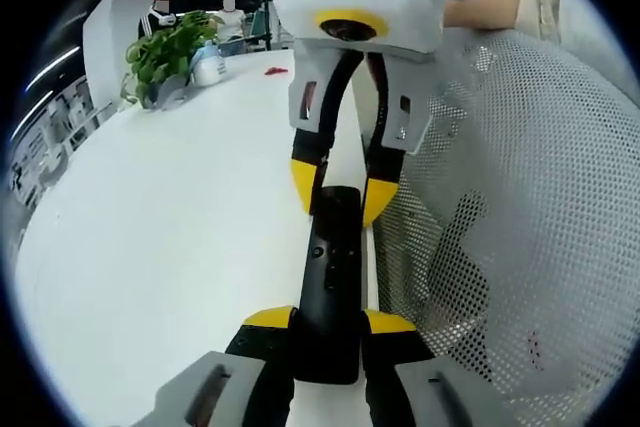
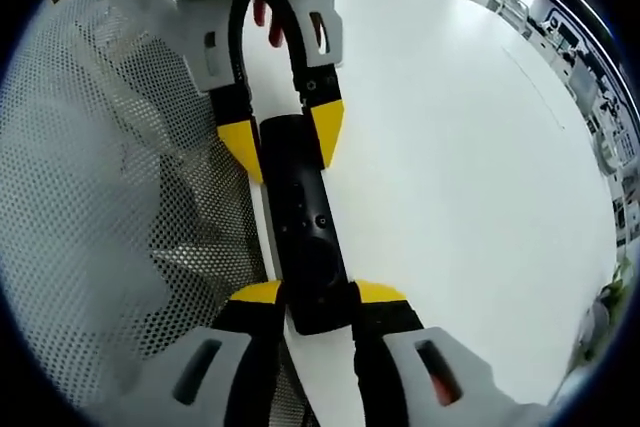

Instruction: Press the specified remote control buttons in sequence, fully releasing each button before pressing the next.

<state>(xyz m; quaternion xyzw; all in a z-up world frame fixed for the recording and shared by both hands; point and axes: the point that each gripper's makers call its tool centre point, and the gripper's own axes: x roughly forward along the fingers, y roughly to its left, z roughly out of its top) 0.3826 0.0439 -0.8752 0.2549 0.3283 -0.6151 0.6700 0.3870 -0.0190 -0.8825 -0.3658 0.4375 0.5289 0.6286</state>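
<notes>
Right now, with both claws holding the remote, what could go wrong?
1. The black remote is gripped at both ends, by the left claw and the right claw, so no claw is free to press; letting go may tip it.
2. It sits by the edge of the white table, above a mesh chair; a slip could drop it.

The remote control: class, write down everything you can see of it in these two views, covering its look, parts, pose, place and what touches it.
The remote control is a slim, black, matte bar, plastic by its look, with small buttons along its upper face and a round pad showing in the right gripper view. It lies lengthwise between a white table and white mesh. Each end sits between yellow-tipped jaws: the left gripper is shut on one end, the right gripper on the other.
</notes>
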